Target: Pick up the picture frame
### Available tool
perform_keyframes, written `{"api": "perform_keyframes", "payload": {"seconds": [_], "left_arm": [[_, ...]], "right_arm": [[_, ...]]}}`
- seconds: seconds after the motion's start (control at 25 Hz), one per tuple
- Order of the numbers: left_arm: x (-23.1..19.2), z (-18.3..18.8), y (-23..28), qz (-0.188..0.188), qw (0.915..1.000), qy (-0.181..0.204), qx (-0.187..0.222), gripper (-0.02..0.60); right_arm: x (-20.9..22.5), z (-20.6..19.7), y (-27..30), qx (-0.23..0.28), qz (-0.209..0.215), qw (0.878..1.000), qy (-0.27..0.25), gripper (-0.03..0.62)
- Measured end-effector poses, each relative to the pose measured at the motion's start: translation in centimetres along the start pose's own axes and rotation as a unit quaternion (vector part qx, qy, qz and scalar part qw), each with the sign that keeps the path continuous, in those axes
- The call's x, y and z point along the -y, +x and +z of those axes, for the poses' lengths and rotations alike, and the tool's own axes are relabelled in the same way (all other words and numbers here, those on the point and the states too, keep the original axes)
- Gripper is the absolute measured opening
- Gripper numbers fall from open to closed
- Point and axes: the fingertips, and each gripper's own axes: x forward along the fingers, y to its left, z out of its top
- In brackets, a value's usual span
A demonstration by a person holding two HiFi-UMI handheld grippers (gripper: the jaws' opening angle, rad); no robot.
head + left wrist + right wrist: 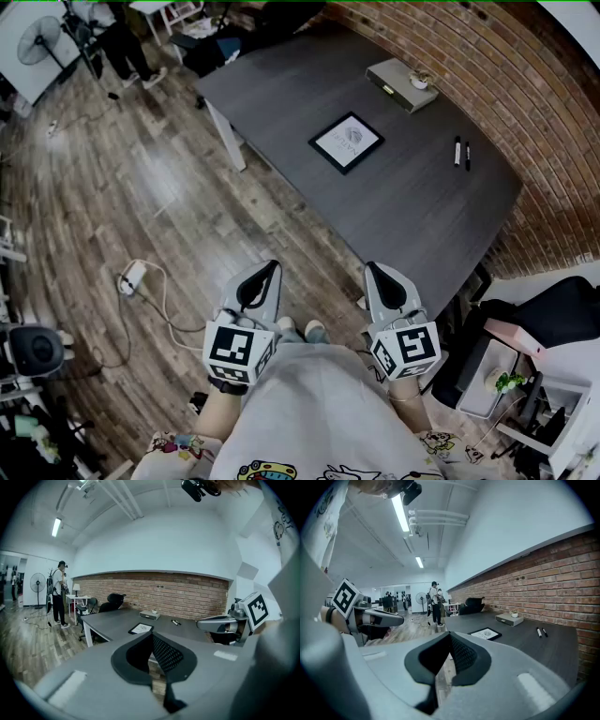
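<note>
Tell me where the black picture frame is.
In the head view, the black picture frame lies flat on the dark grey table, left of two black markers and near a grey box.

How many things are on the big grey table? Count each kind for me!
Picture frame: 1
Markers: 2
Flat grey box: 1
Small white thing on the box: 1
Total: 5

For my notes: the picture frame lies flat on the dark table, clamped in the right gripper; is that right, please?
Not clamped: the head view shows the right gripper shut, empty, short of the table; the picture frame lies flat there, untouched.
</note>
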Motion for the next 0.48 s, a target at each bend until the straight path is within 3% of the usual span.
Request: {"api": "perform_keyframes", "payload": {"seconds": [0.2, 0.32, 0.48], "left_arm": [[0.2, 0.1, 0.0, 0.016, 0.9999, -0.003, 0.004, 0.023], [0.3, 0.0, -0.3, 0.027, 0.9996, -0.009, 0.008, 0.061], [0.2, -0.8, -0.9, 0.051, 0.9985, -0.016, 0.005, 0.089]], "right_arm": [[1.3, -0.1, -0.2, 0.004, 0.006, 1.0, 0.026, 0.008], [1.3, -0.2, -0.2, 0.005, 0.029, 0.999, 0.032, 0.074], [0.9, -0.8, -0.3, 0.0, 0.056, 0.998, 0.032, 0.105]]}}
